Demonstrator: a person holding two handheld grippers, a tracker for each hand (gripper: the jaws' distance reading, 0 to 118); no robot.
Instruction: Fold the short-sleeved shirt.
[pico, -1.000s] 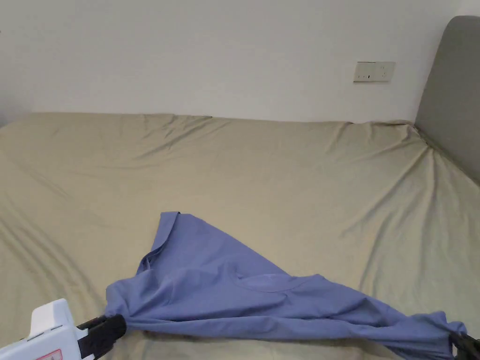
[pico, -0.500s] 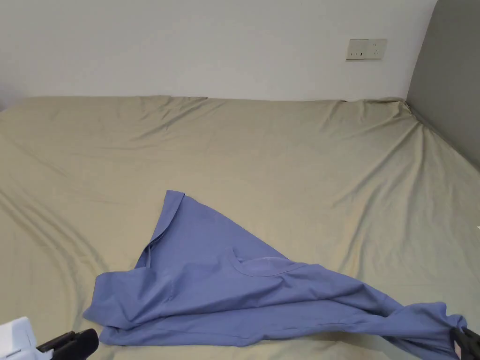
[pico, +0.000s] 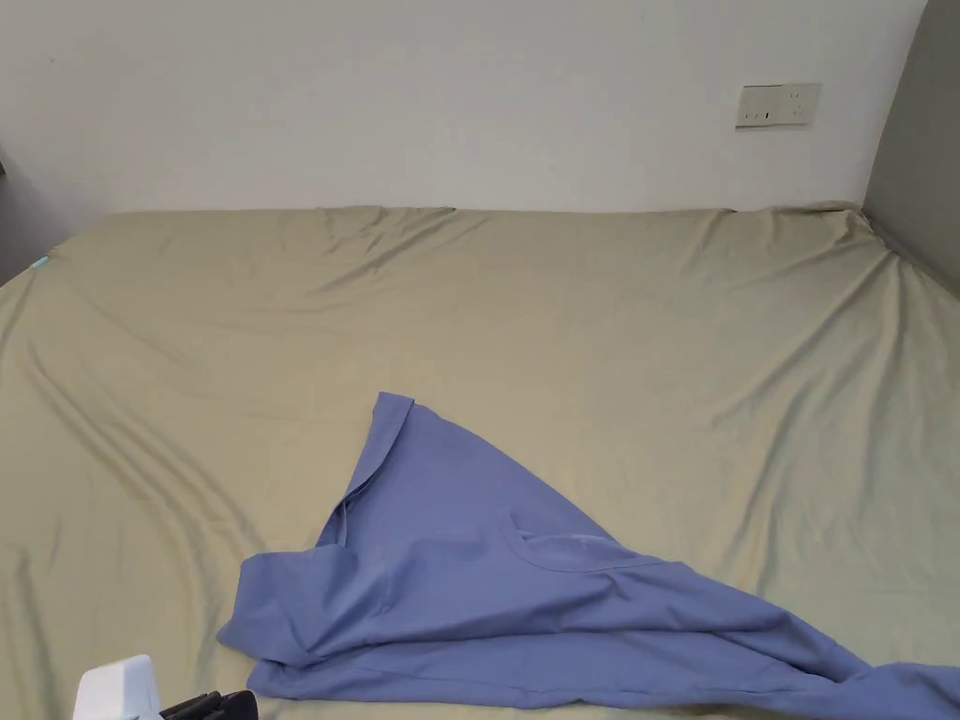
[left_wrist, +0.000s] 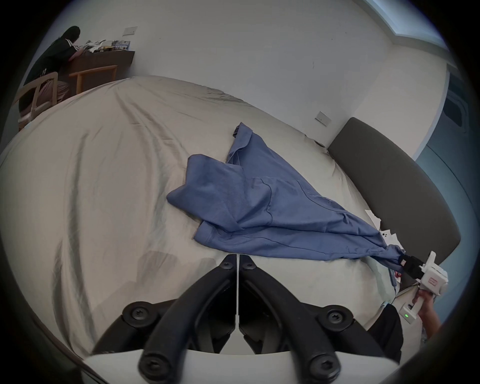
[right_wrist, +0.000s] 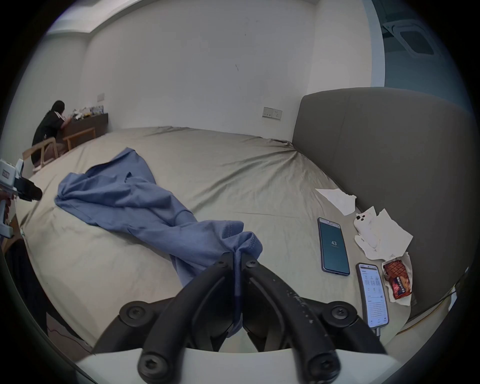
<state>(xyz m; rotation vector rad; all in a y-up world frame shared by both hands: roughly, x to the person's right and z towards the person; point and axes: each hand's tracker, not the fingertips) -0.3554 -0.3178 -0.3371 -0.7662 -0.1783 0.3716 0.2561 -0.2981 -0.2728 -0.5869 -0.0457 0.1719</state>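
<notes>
The right gripper (right_wrist: 237, 259) has its jaws clamped on a bunched corner of the blue short-sleeved shirt (right_wrist: 145, 207), drawing that end into a tight twist. The left gripper (left_wrist: 237, 261) has its jaws pressed together on nothing, just short of the shirt's near hem. The shirt (pico: 487, 581) lies rumpled on the olive bed sheet (pico: 562, 309), spread wide at one end, its neckline facing up, and narrowing toward the held corner. Two phones (right_wrist: 333, 246) lie near the grey headboard (right_wrist: 389, 156).
</notes>
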